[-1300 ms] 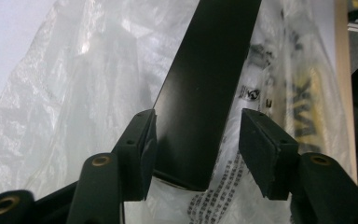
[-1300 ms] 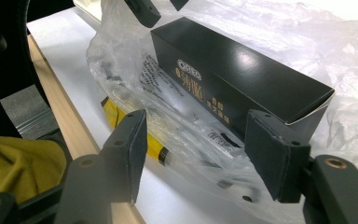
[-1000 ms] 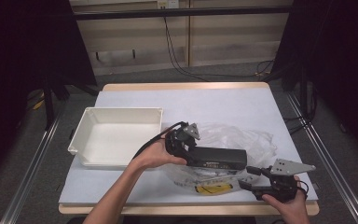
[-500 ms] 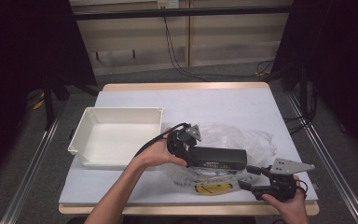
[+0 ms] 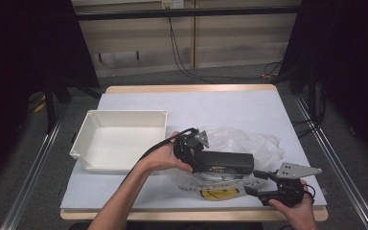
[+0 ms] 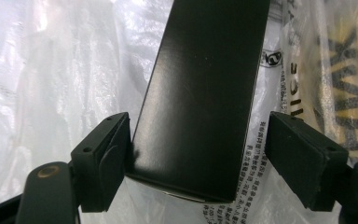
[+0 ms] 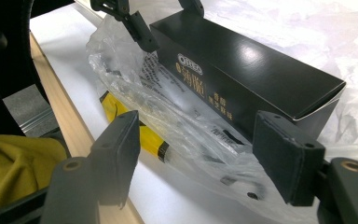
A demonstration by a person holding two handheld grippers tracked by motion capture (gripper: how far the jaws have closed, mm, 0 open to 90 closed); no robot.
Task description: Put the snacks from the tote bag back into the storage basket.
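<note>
1. A black box (image 5: 223, 162) lies on a clear plastic bag (image 5: 249, 143) on the worktop (image 5: 230, 110), in the near right part, just right of a white tray (image 5: 120, 141).
2. The left gripper (image 5: 191, 146) sits at the box's left end, held by the left hand (image 5: 165, 157).
3. In the left gripper view its jaws stand apart, one on each side of the box (image 6: 205, 93): one jaw touches or nearly touches the box's edge, the other is clear of it with bag showing in the gap. The box is not clamped. These jaws have just been opening.
4. The right gripper (image 5: 256, 184) rests low near the worktop's front edge, held by the right hand (image 5: 294, 211), pointing at the box's right end.
5. In the right gripper view its jaws are apart, with crumpled bag (image 7: 182, 121) lying between them and the box (image 7: 247, 70) just beyond; the pads press on nothing. These jaws have also just been opening.
6. A yellow item (image 7: 140, 133) lies inside the bag, under the box's near side, close to the front edge.
</note>
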